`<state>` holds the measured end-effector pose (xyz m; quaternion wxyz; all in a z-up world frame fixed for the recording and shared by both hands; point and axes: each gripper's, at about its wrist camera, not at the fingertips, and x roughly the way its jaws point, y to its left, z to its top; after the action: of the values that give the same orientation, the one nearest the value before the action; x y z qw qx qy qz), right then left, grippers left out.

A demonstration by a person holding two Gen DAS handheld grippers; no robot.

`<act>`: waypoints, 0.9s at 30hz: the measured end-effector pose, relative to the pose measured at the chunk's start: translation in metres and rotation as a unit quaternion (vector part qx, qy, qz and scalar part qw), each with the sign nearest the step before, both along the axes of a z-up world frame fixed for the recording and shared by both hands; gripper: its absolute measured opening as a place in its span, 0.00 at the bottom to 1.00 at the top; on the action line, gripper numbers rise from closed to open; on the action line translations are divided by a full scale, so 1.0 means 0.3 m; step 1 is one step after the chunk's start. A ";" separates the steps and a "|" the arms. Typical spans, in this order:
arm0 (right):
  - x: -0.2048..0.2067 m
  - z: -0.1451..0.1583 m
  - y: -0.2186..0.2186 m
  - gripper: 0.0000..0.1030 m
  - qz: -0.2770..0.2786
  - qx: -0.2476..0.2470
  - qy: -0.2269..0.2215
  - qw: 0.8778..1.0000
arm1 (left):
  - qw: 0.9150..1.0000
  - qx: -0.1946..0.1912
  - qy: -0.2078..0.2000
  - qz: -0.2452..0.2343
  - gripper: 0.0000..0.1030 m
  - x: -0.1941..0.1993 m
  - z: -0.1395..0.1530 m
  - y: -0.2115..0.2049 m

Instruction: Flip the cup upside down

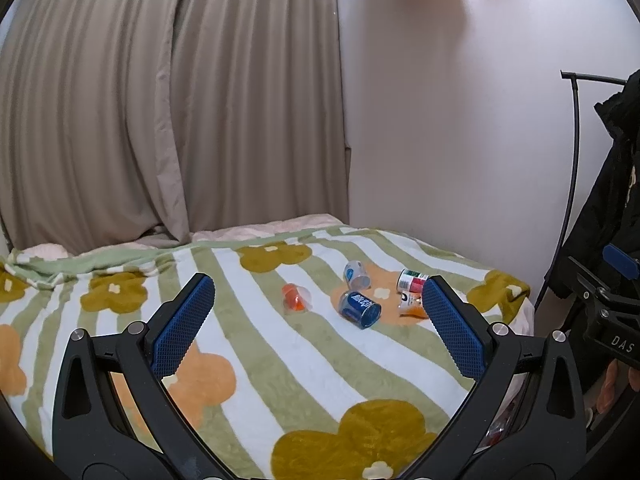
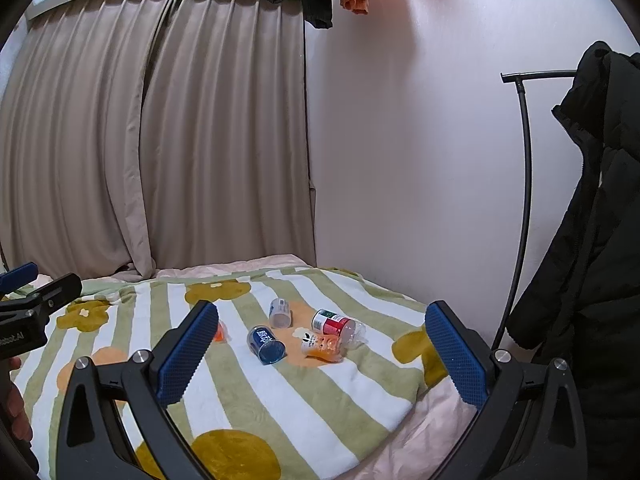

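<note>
While both grippers hang above the bed [image 1: 304, 364], neither has hold of anything: the left gripper [image 1: 318, 312] has its blue-padded fingers [image 1: 182, 328] spread wide, and the right gripper [image 2: 320, 336] has its fingers [image 2: 186, 354] spread just as wide.

Five small cups lie on their sides on the striped, flowered blanket [image 2: 280, 400], well ahead of both sets of fingers. In the left wrist view, the blue cup [image 1: 359, 309] lies between the two fingertips, mouth turned toward the camera. Just beyond it lies a pale cup [image 1: 357, 275]. An orange-topped clear cup [image 1: 295, 299] sits nearer the left finger, apart from the rest. A red-and-green cup [image 1: 410, 281] lies right beside the right finger's tip, and an orange printed cup [image 1: 410, 305] is partly hidden behind that same finger.

From the right wrist view, the blue cup [image 2: 265, 345] lies ahead, closer to the left finger; the pale cup [image 2: 280, 313] is beyond it. The red-and-green cup [image 2: 334, 323] and orange printed cup [image 2: 325, 346] lie side by side, touching, toward the middle of the gap. The clear cup [image 2: 219, 332] peeks out from behind the left fingertip.

A beige curtain [image 2: 160, 140] hangs behind the bed, and a black coat [image 2: 588, 240] hangs beyond the right finger.
</note>
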<state>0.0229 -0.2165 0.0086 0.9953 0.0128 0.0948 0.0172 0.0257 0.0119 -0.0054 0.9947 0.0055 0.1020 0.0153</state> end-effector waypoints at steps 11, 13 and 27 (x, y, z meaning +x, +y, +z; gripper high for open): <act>0.168 -0.016 -0.038 1.00 0.012 -0.005 0.030 0.999 | 0.998 -0.001 0.036 -0.042 1.00 0.293 0.054 -0.015; 0.212 -0.029 -0.046 1.00 0.017 -0.004 0.039 0.999 | 0.997 0.007 0.054 -0.057 1.00 0.431 0.059 -0.026; 0.581 -0.292 -0.036 1.00 0.042 -0.023 0.109 0.993 | 0.949 -0.026 0.300 -0.094 1.00 1.534 -0.232 -0.139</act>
<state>0.1973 -0.2272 -0.0789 0.9775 -0.0120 0.2031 0.0552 0.4858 -0.0299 -0.0749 0.9149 -0.0065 0.3951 -0.0832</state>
